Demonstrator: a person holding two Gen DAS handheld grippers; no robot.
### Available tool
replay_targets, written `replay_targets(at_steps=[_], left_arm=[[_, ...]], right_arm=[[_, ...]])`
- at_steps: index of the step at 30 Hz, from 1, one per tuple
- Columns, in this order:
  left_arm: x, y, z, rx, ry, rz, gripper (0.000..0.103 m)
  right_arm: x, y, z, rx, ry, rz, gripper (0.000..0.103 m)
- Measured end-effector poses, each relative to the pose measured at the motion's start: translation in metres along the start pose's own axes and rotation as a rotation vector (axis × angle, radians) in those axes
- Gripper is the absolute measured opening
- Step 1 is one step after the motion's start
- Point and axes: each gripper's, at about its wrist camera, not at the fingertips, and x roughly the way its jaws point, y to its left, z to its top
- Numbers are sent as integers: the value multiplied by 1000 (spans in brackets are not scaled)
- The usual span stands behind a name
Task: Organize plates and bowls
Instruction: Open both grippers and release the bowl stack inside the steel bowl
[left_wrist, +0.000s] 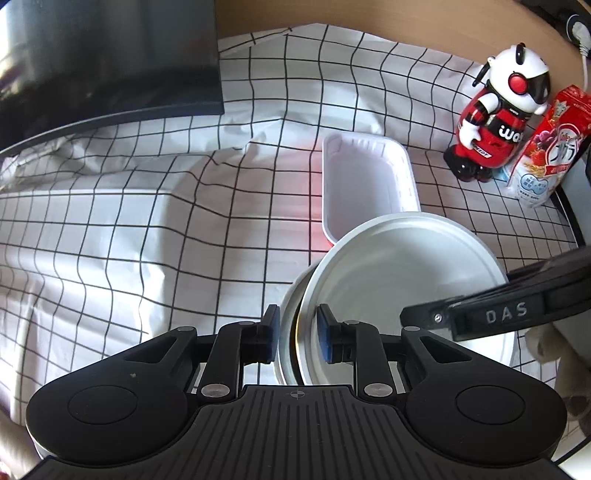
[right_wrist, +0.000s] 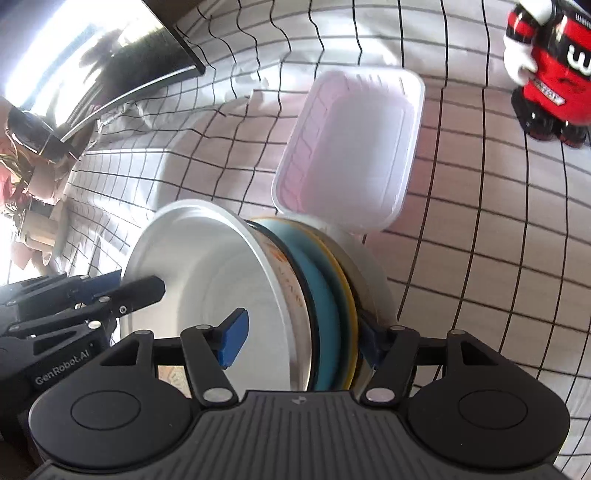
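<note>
A stack of nested dishes, a white bowl (right_wrist: 207, 273) with a teal plate (right_wrist: 325, 317) and a yellow-rimmed plate (right_wrist: 347, 291) behind it, is held on edge over the checked cloth. My right gripper (right_wrist: 299, 339) is shut across the whole stack, one blue pad inside the bowl, the other behind the plates. My left gripper (left_wrist: 297, 334) is shut on the white bowl's (left_wrist: 399, 273) rim. The right gripper's finger (left_wrist: 480, 317) crosses the left wrist view. A white rectangular tray (left_wrist: 365, 181) lies just beyond the stack and also shows in the right wrist view (right_wrist: 354, 147).
A black-and-white checked cloth (left_wrist: 147, 221) covers the table. A red and white toy robot (left_wrist: 495, 110) and a red snack box (left_wrist: 546, 147) stand at the back right. A dark monitor (left_wrist: 92, 66) stands at the back left.
</note>
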Motion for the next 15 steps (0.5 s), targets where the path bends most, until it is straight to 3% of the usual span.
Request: replay_targets(at_steps=[3, 10, 15], left_arm=[[1, 1, -1, -11, 10, -19, 25], [-7, 2, 0, -52, -18, -68, 25], [-14, -1, -2, -28, -32, -87, 25]], right_arm=[[-8, 8, -2, -58, -50, -63, 64], [-41, 13, -20, -159, -261, -197, 65], [-37, 2, -33, -112, -277, -218, 65]])
